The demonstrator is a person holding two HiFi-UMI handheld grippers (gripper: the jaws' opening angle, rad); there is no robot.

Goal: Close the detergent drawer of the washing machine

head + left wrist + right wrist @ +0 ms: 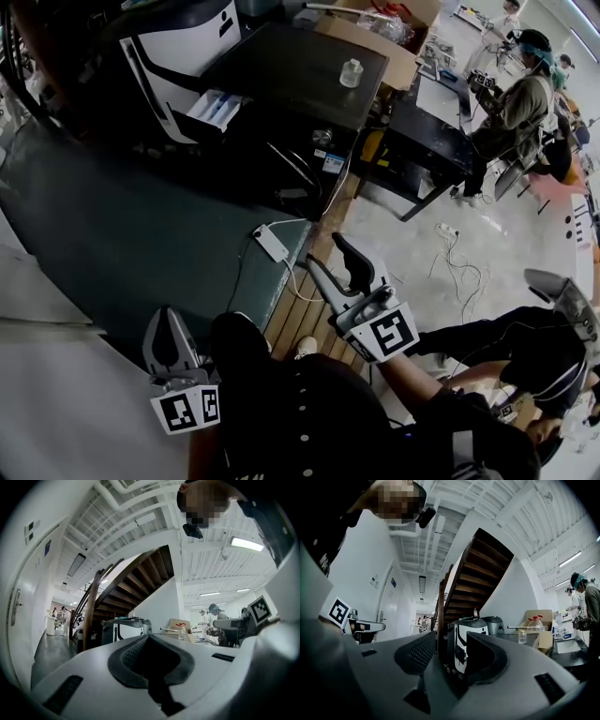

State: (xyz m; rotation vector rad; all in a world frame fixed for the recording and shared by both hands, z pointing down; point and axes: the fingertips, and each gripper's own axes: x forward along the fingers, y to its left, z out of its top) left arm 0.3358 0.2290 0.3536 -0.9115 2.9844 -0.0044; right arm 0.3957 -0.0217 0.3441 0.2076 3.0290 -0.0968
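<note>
The white and black washing machine [173, 56] stands at the top left of the head view, with its white detergent drawer [217, 108] pulled out toward me. Both grippers are held low near my body, well short of it. My left gripper [169, 319] points at the dark floor with its fingertips together and nothing in it; in the left gripper view [150, 667] the pads meet. My right gripper [330, 258] stands open and empty. Through its gap [445, 663] in the right gripper view I see the washing machine [461, 641] far ahead.
A black table [300, 70] with a clear bottle [351, 72] stands right of the washer, with a cardboard box [375, 37] behind. A white power adapter [272, 242] and cable lie on the floor ahead. Another person [516, 103] sits at the far right. A wooden staircase [473, 573] rises behind.
</note>
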